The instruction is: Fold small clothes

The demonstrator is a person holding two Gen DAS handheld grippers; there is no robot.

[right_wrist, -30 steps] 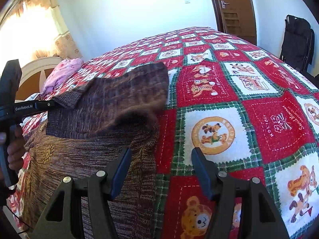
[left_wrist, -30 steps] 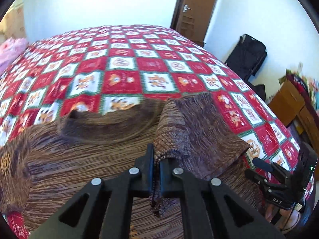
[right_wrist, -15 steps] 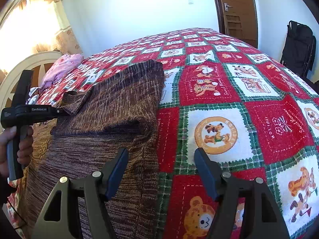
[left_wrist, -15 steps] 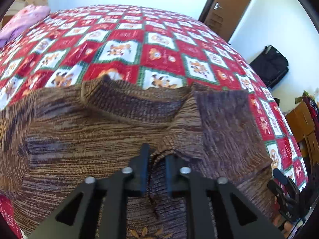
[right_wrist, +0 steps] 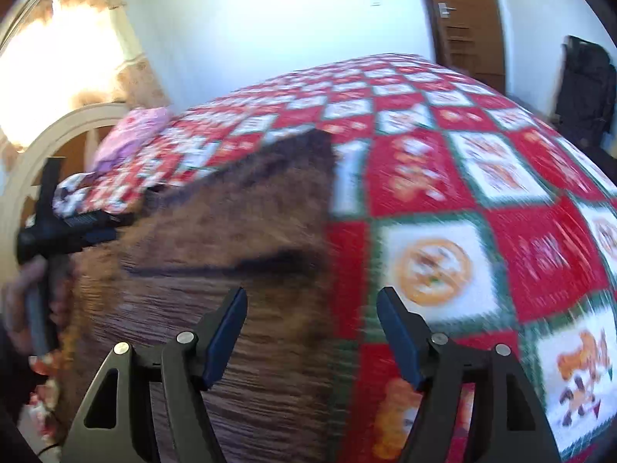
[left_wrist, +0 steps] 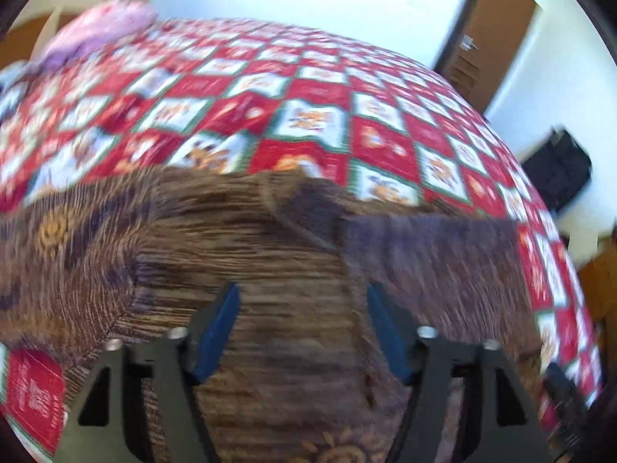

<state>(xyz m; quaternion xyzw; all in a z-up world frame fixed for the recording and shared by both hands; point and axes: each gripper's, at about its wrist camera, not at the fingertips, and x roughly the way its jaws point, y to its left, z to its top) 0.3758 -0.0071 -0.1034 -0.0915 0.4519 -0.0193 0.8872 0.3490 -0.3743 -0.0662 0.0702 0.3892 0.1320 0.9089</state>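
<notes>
item: brown knitted sweater (left_wrist: 239, 254), lying flat on a red, white and green patchwork quilt (left_wrist: 308, 88), filling the lower centre of the left wrist frame; collar toward the upper centre, one sleeve folded inward as a darker panel at centre right; frames blurred, fine detail uncertain

tool, left gripper (left_wrist: 302, 308): fingers spread wide, holding nothing, hovering over the sweater body in the lower centre of frame

tool, right gripper (right_wrist: 312, 312): fingers spread wide, holding nothing; its left finger over the knit, its right finger over bare quilt, so the sweater's side edge runs up the frame between them

key relation: the sweater's long axis runs away from both tools toward the top of frame; the unfolded side, with an orange motif, lies at left in the left wrist frame, nearer the left gripper

containers: none visible

other: pink bedding (right_wrist: 131, 135) at upper left; wooden door (right_wrist: 466, 34) at upper right; black bag (right_wrist: 586, 85) at far right
</notes>
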